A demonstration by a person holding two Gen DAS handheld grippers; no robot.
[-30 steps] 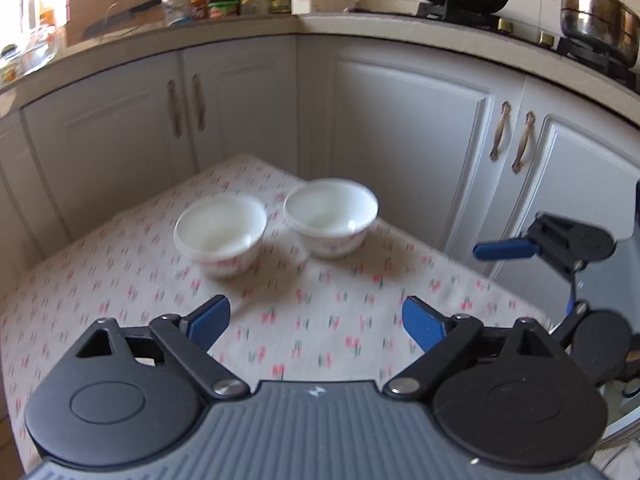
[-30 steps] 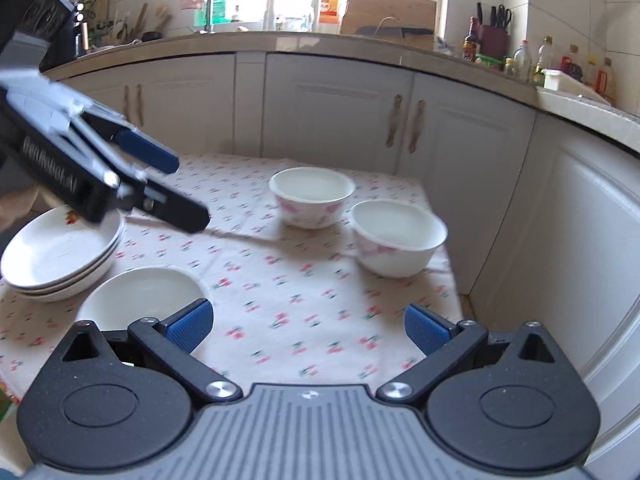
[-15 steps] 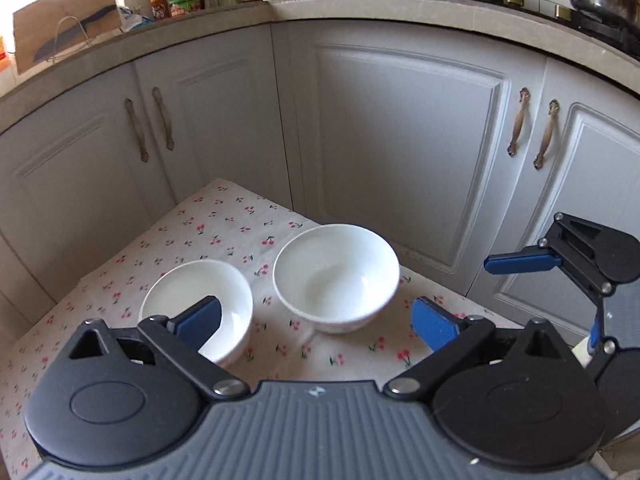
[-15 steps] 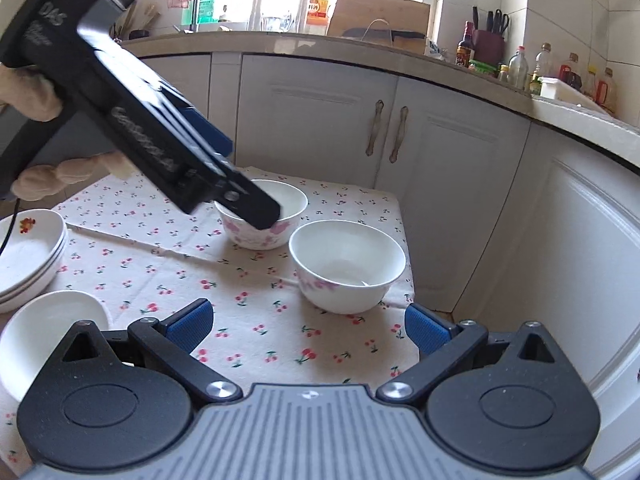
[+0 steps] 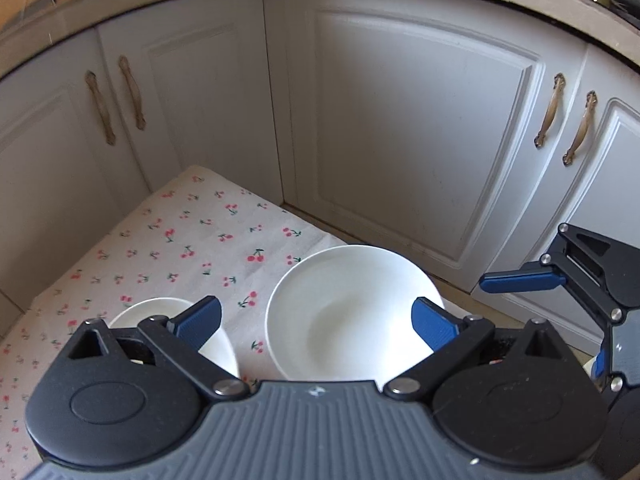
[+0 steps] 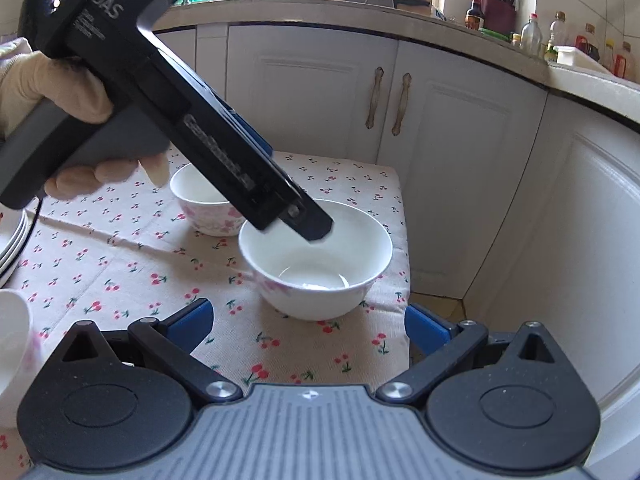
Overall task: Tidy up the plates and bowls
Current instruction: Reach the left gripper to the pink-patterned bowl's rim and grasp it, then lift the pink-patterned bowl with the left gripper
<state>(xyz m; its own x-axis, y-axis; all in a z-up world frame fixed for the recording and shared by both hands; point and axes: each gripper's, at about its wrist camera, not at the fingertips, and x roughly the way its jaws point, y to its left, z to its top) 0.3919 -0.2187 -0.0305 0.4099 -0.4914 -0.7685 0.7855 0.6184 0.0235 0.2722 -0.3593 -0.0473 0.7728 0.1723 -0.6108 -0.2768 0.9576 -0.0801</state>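
Two white bowls with pink flowers stand on the cherry-print tablecloth [image 6: 120, 264]. The nearer bowl [image 6: 320, 276] sits at the table's right corner; it also shows in the left wrist view [image 5: 344, 320]. My left gripper [image 5: 316, 320] is open and hangs just above it, jaws either side of its rim; in the right wrist view its fingertip [image 6: 316, 228] dips over the bowl's far-left rim. The second bowl [image 6: 200, 204] stands behind, also showing partly hidden in the left wrist view [image 5: 216, 344]. My right gripper [image 6: 308, 320] is open and empty, short of the nearer bowl.
Stacked white plates [image 6: 12, 240] lie at the left edge, another white bowl [image 6: 12, 344] at the near left. White cabinet doors [image 5: 400, 140] close in behind and right of the table. The table edge [image 6: 404, 280] drops off just right of the nearer bowl.
My left gripper has moved forward and down over the nearer bowl, which now fills the space between its jaws. My right gripper has closed in on the same bowl.
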